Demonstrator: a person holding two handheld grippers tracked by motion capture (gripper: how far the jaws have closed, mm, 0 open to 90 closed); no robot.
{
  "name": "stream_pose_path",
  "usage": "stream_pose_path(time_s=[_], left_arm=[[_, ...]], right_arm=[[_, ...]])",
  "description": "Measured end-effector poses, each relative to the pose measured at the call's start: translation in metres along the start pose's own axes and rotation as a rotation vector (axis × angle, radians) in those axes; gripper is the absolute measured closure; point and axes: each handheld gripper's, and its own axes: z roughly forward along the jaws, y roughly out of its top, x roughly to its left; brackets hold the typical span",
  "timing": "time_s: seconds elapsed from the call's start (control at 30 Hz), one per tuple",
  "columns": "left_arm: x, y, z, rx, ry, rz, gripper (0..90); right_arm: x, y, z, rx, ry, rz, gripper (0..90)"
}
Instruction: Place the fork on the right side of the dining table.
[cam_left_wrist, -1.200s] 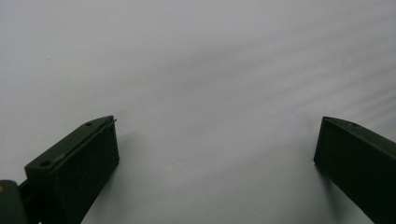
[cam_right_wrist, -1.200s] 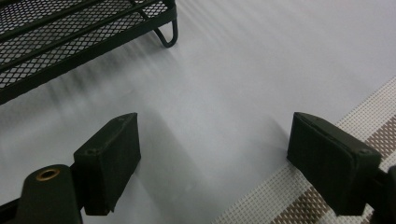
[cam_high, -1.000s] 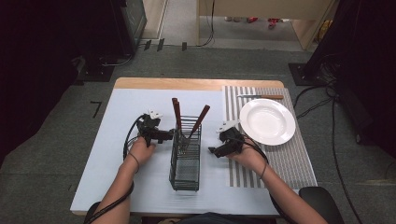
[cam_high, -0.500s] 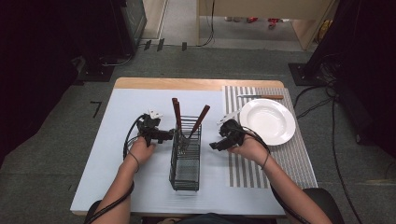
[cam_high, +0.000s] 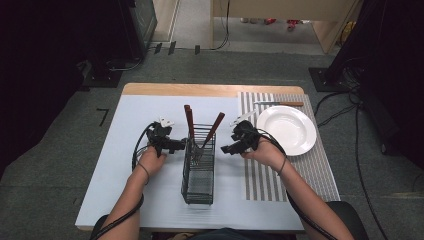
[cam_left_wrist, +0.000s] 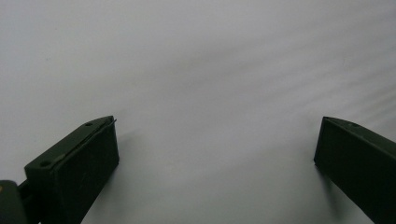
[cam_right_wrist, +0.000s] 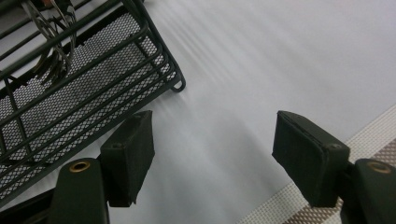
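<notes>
A dark wire cutlery basket (cam_high: 198, 172) stands mid-table on the white mat (cam_high: 130, 195). Several brown-handled utensils (cam_high: 189, 121) lean out of its far end. My left gripper (cam_high: 179, 146) sits just left of the basket, pointing at it. Its jaws are open over bare mat (cam_left_wrist: 217, 154). My right gripper (cam_high: 228, 148) hovers just right of the basket, tilted down. It is open (cam_right_wrist: 212, 158), its jaws have just been closing a little, and nothing is between them. The basket's corner (cam_right_wrist: 93, 79) lies beside its left jaw, with metal utensil ends inside.
A striped placemat (cam_high: 305, 172) covers the table's right side. It bears a white plate (cam_high: 286, 131) and, beyond it, a wooden-handled knife (cam_high: 280, 103). Cables trail from both grippers. The wooden table edge (cam_high: 210, 90) runs along the far side.
My right gripper has lifted slightly and shifted toward the far side, beside the basket. Its jaws look a little narrower. The left hand has stayed put.
</notes>
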Motion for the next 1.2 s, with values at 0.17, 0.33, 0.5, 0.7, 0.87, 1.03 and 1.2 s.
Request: stream_pose_path(time_s=[0.17,0.33,0.5,0.7,0.87,1.03,1.2], left_arm=[[0.0,0.0,0.0,0.001,0.0,0.001,0.0],[0.0,0.0,0.0,0.0,0.0,0.001,0.0],[0.0,0.0,0.0,0.0,0.0,0.0,0.0],[0.0,0.0,0.0,0.001,-0.001,0.0,0.0],[0.0,0.0,0.0,0.001,-0.001,0.001,0.0],[0.0,0.0,0.0,0.0,0.0,0.001,0.0],[0.0,0.0,0.0,-0.001,0.0,0.001,0.0]], right_arm=[[0.002,0.002,-0.008,-0.029,0.0,-0.012,30.2],[0.005,0.007,-0.016,-0.043,0.0,-0.029,30.4],[0.008,0.012,-0.027,-0.062,0.006,-0.028,32.9],[0.011,0.017,-0.04,-0.096,0.008,-0.035,32.9],[0.016,0.025,-0.051,-0.126,0.005,-0.057,32.9],[0.022,0.033,-0.059,-0.143,0.008,-0.086,32.9],[0.025,0.038,-0.063,-0.151,0.022,-0.091,32.9]])
